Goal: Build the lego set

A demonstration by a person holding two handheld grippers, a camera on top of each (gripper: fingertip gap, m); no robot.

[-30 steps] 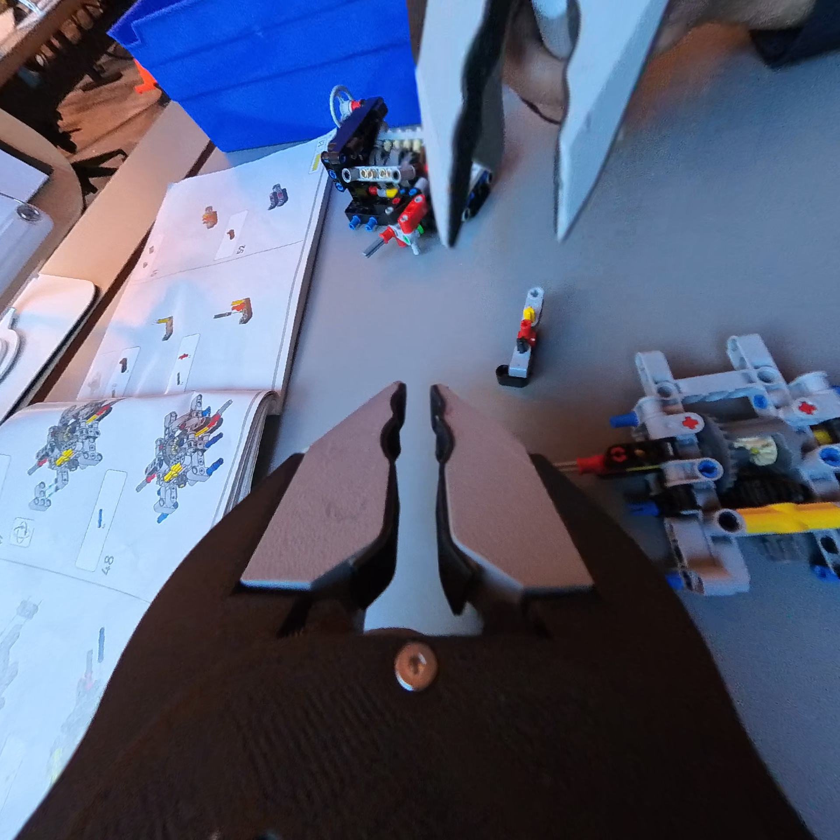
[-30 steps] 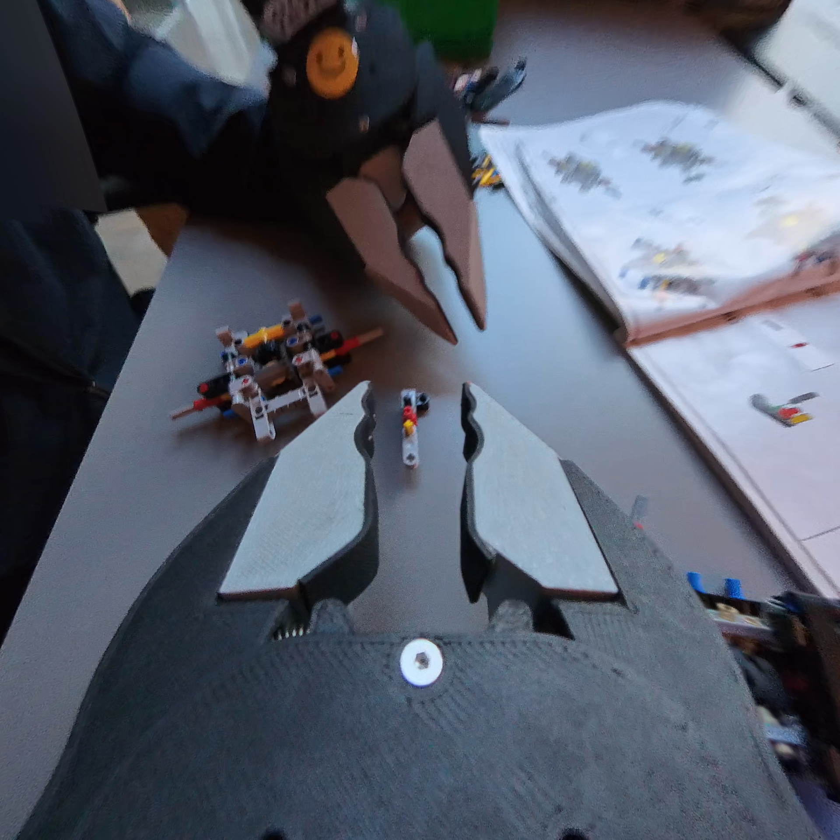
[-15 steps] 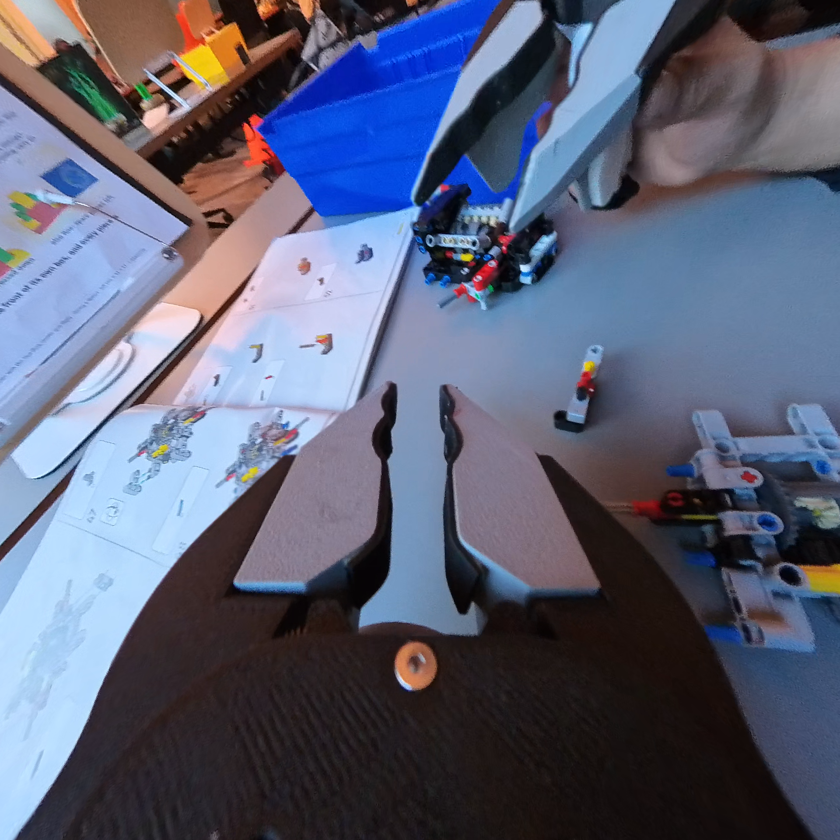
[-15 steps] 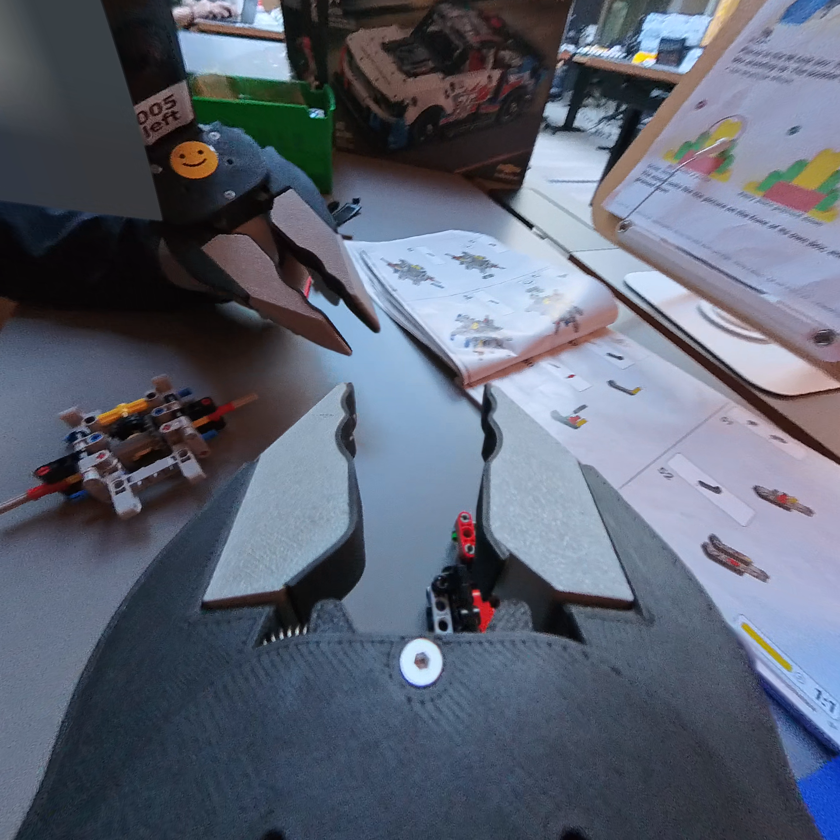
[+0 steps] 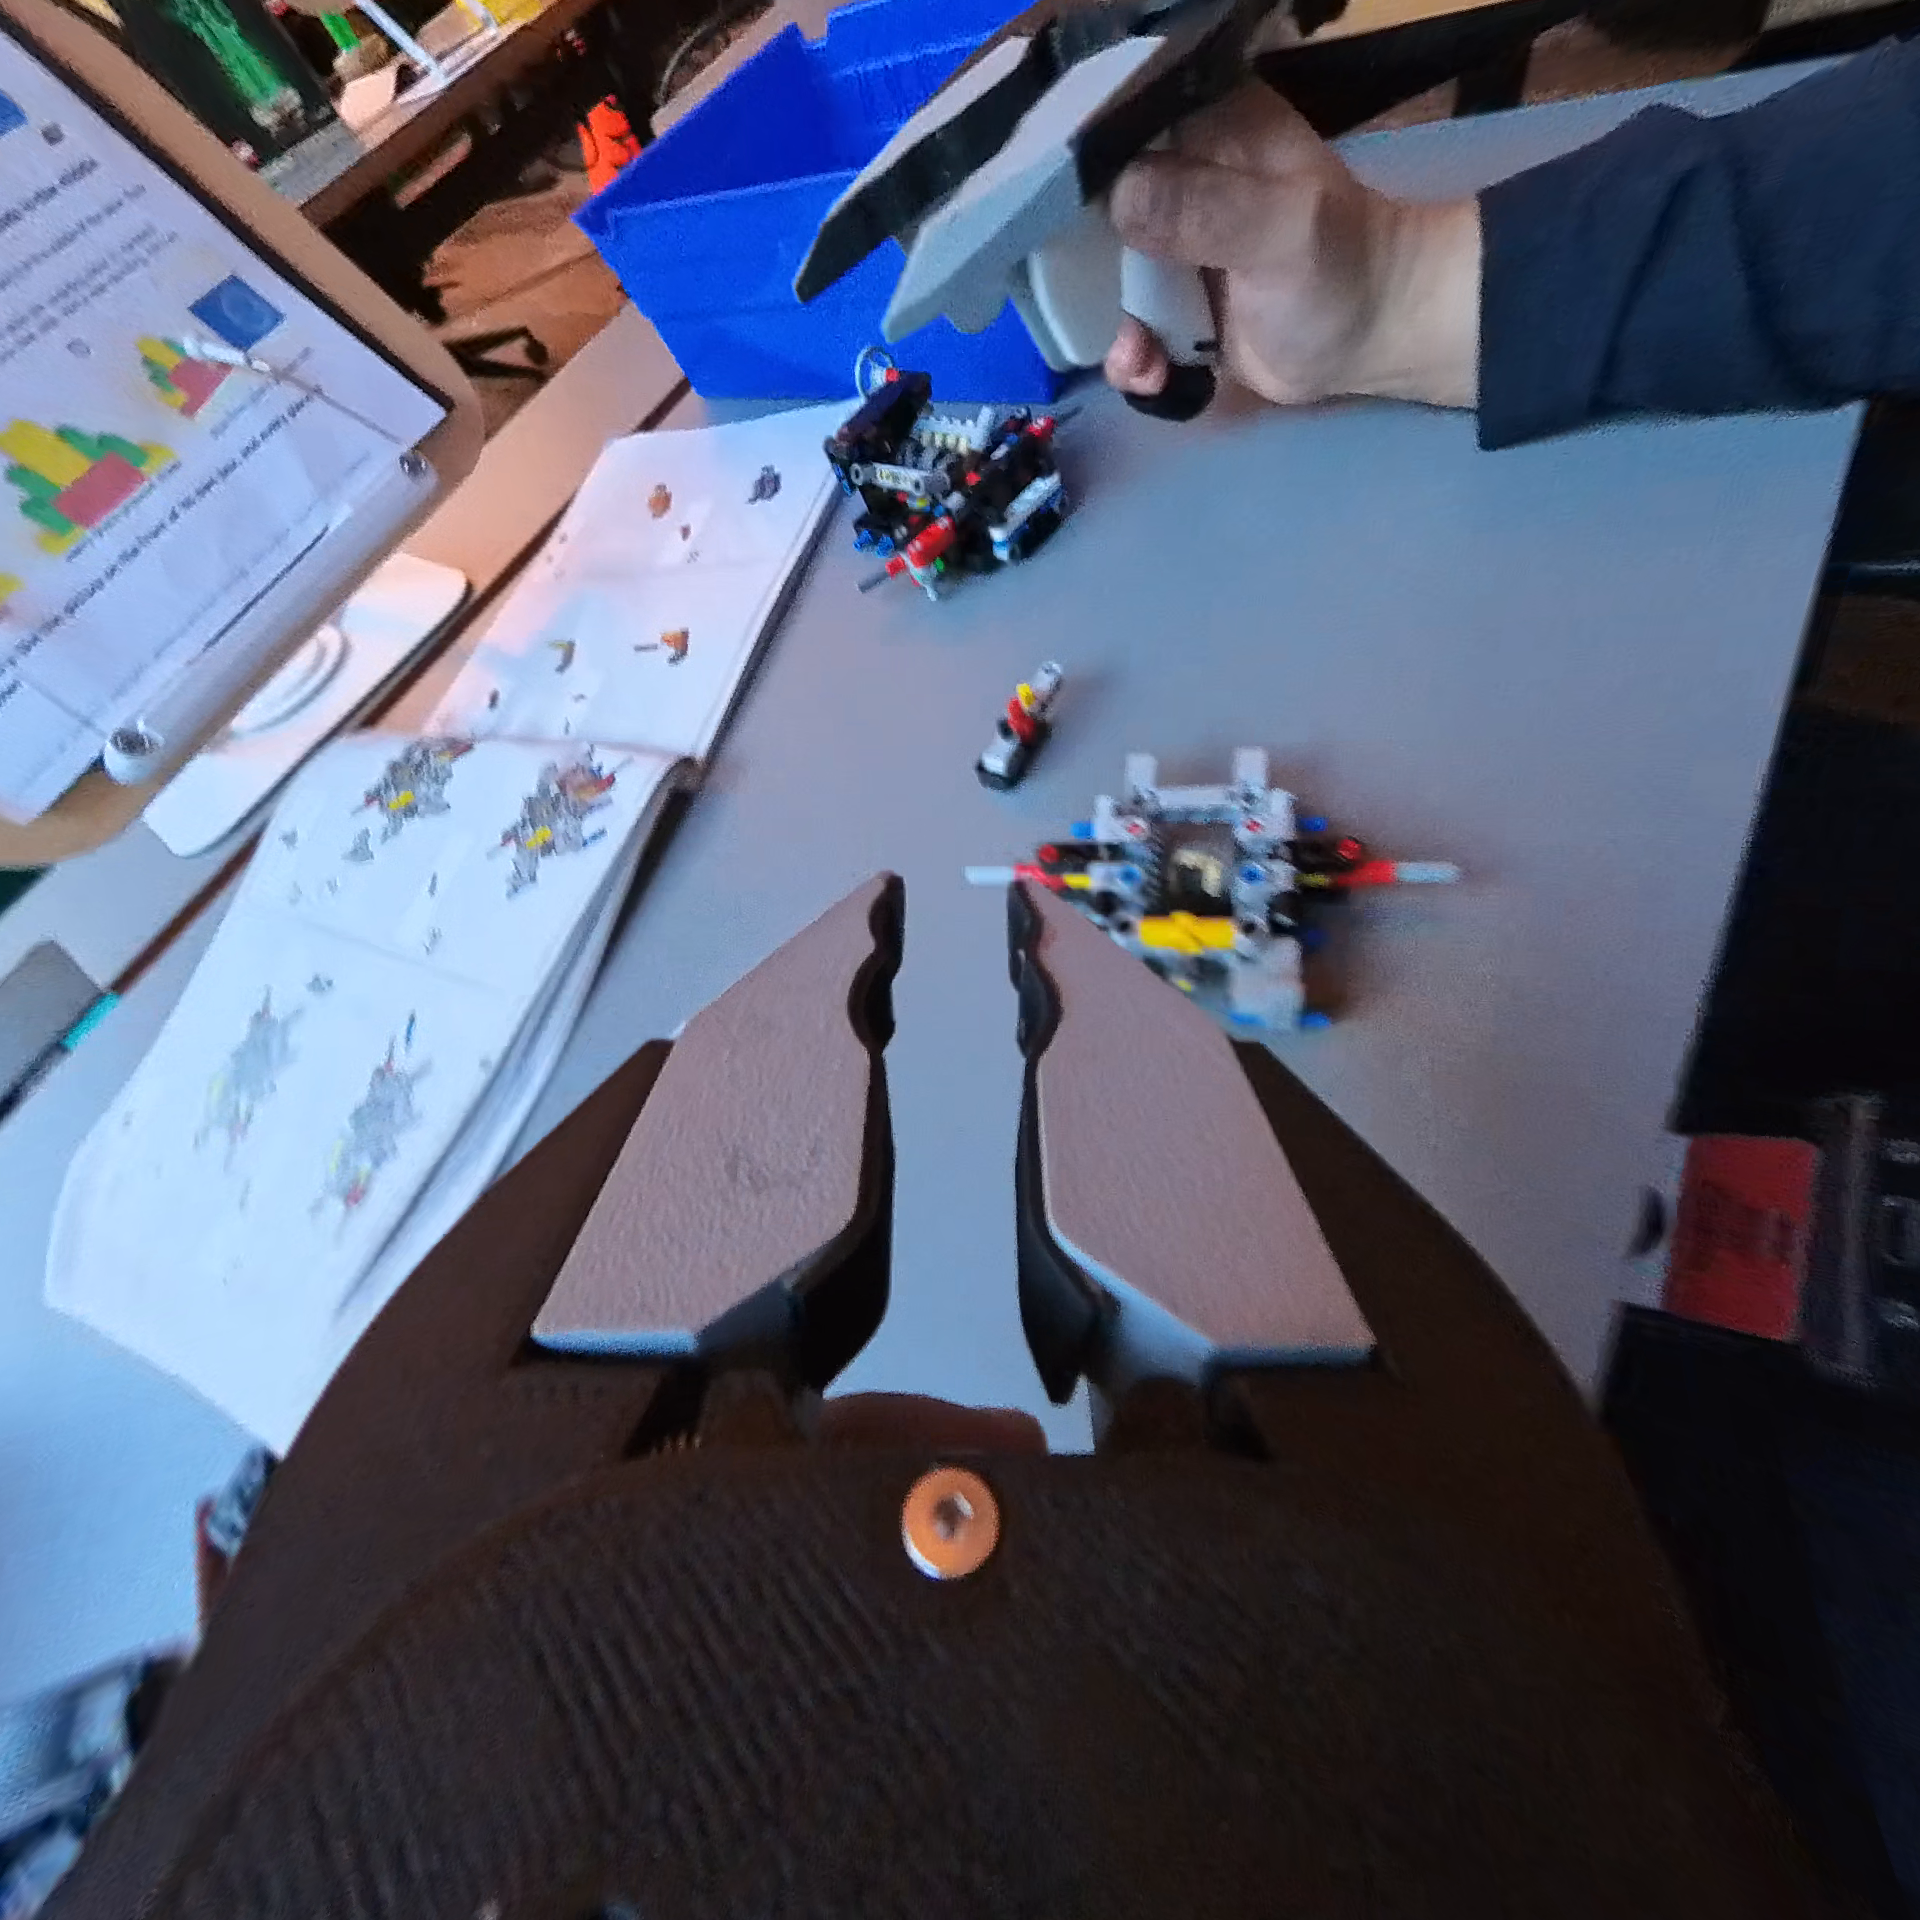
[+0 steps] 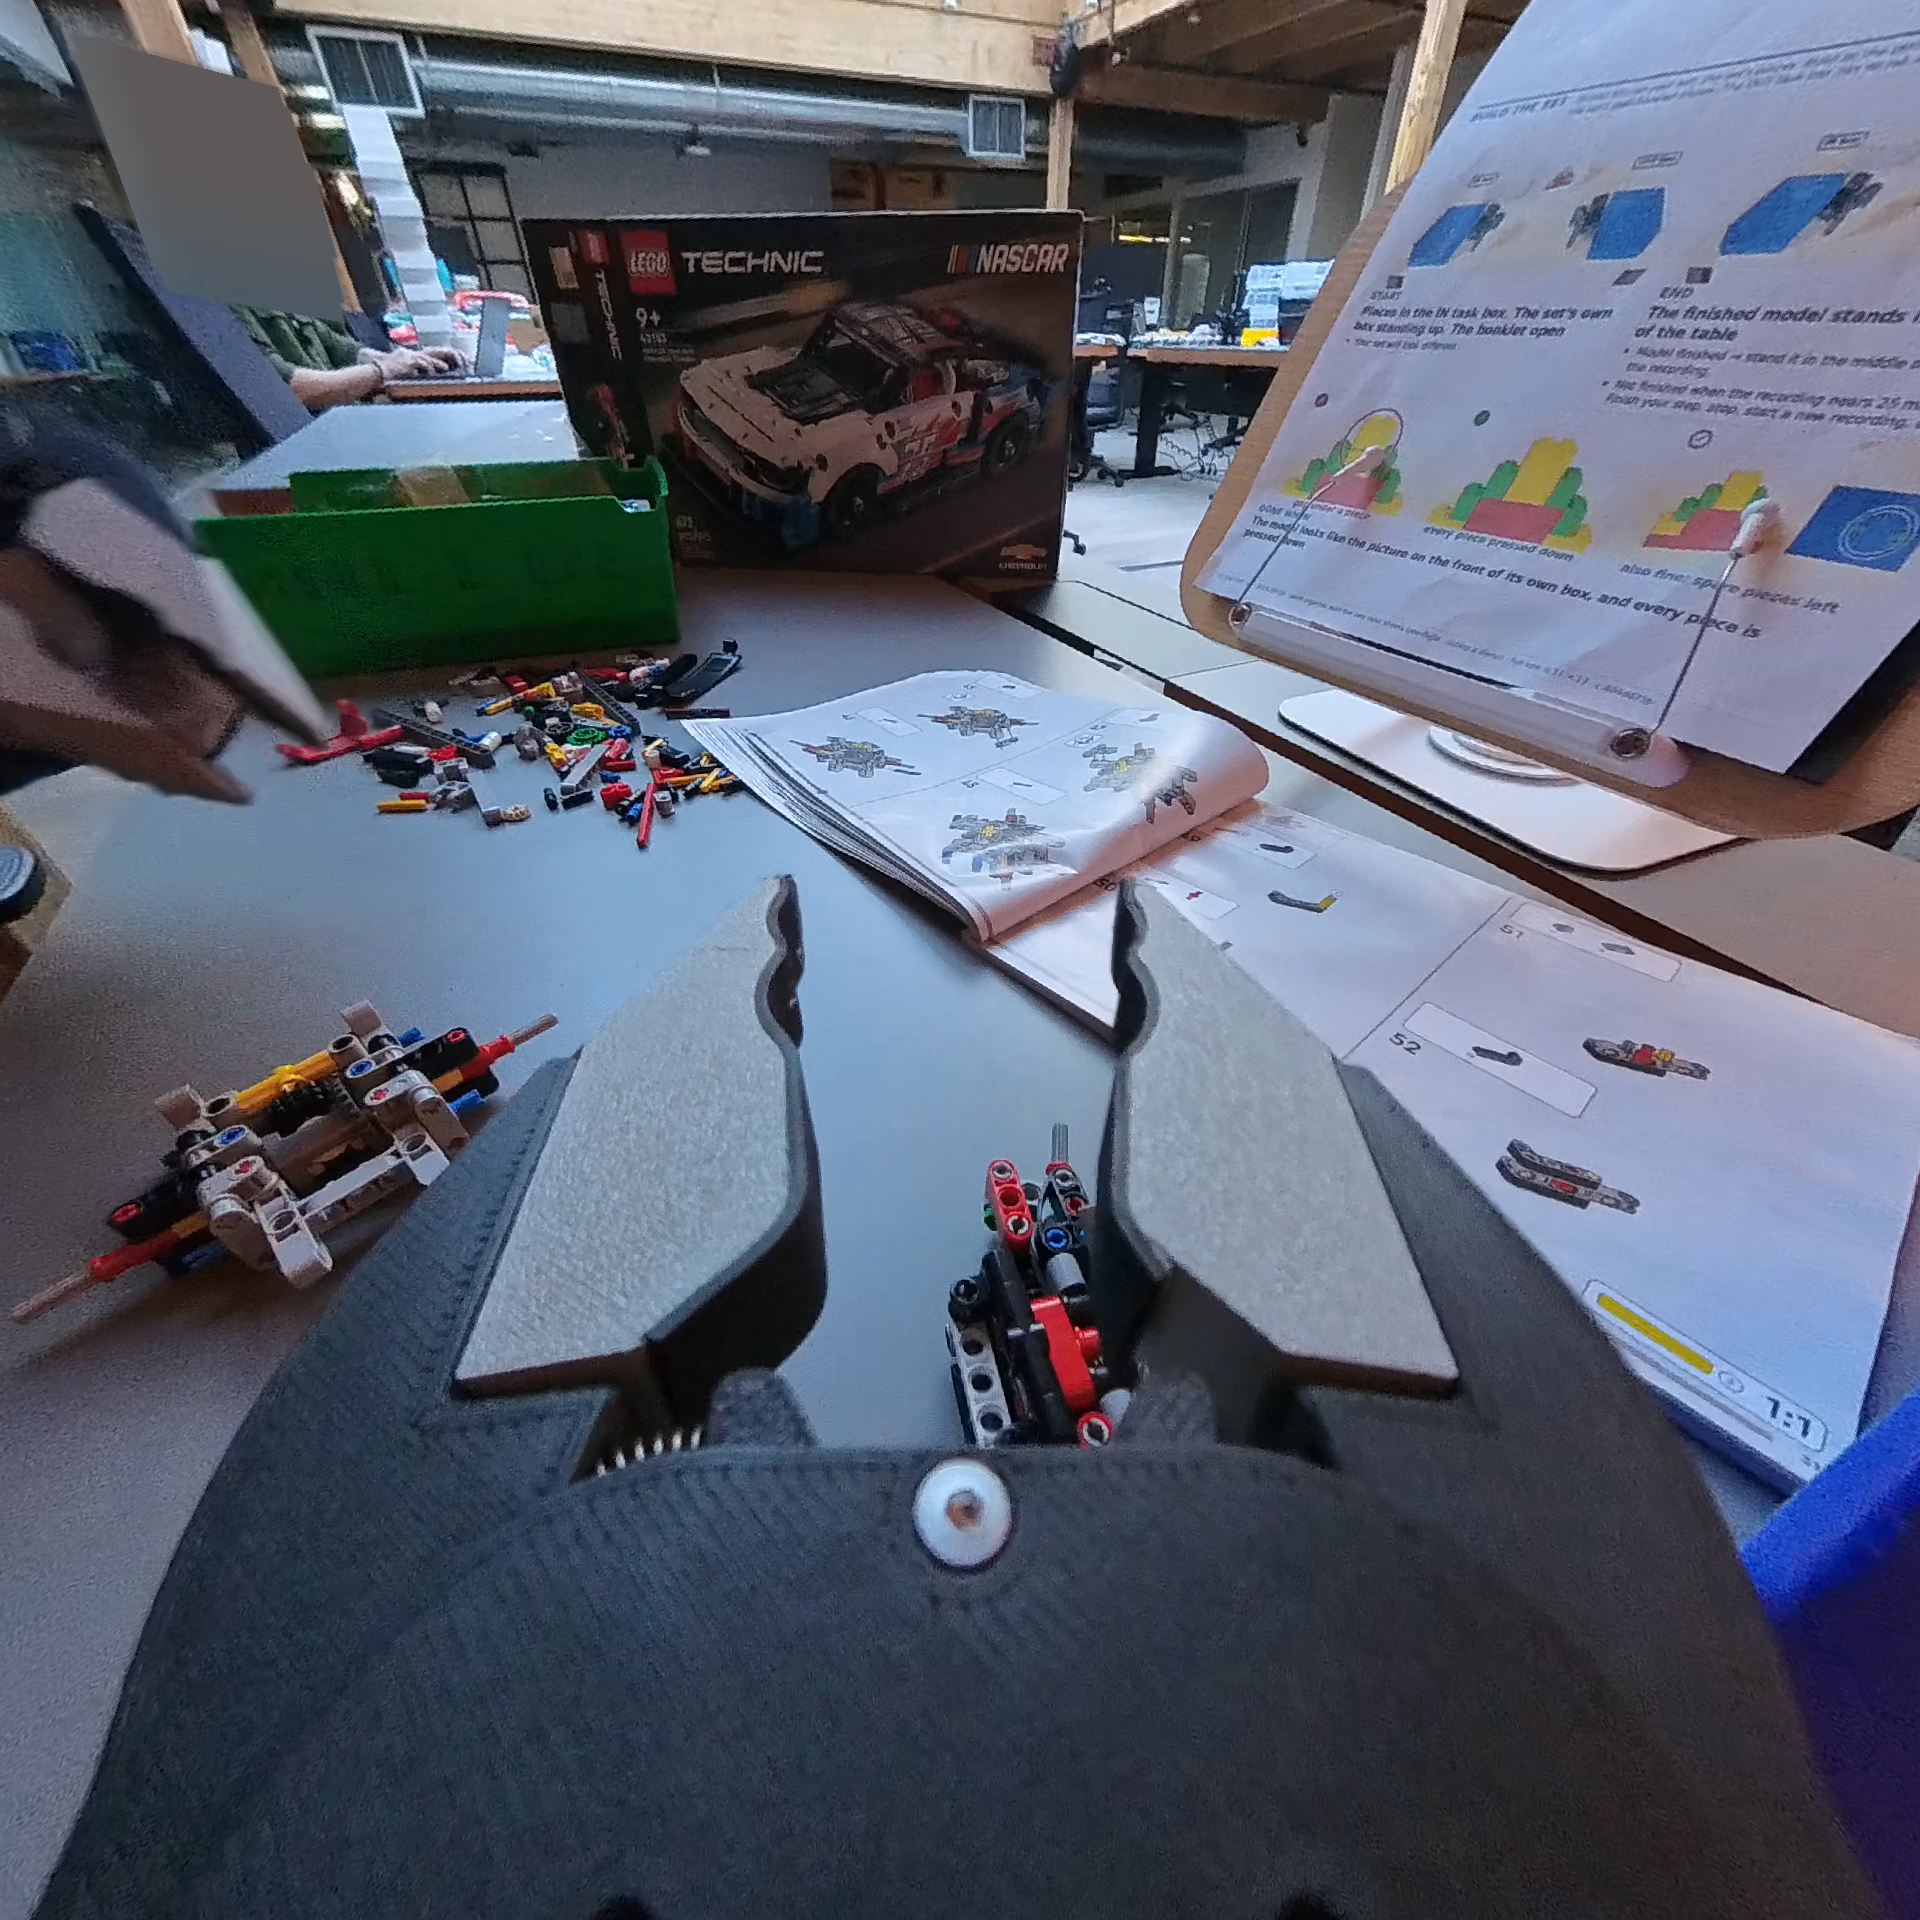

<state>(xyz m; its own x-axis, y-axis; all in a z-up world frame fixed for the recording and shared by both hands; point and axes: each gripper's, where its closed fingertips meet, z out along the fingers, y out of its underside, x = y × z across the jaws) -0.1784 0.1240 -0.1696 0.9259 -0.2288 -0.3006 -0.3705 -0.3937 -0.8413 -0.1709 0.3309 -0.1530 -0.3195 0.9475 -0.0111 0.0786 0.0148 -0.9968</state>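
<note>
My left gripper [image 5: 956, 904] hangs above the grey table [image 5: 1351, 644], its jaws a little apart with nothing between them. A grey, black and yellow brick assembly [image 5: 1205, 894] lies just right of its tips; it also shows in the right wrist view [image 6: 301, 1132]. A small grey and red piece [image 5: 1023, 722] lies farther ahead. My right gripper [image 6: 951, 914] is wide open and empty, raised above a black brick assembly [image 6: 1029, 1309] that rests on the table [image 5: 951, 488]. In the left wrist view a hand holds the right gripper [image 5: 873, 281] high above it.
An open instruction booklet [image 6: 997, 790] lies along the table's edge. Loose bricks [image 6: 540, 738] lie before a green bin [image 6: 436, 571] and a set box [image 6: 821, 395]. A blue bin [image 5: 790, 208] stands beyond the black assembly. A stand with a printed sheet [image 6: 1610, 416] is beside the table. Across from one pair of fingers to the other is roughly 20 cm.
Both grippers have lifted and drawn back from the table. The right jaws opened wider and left the small piece lying on the table. The left jaws opened slightly.
</note>
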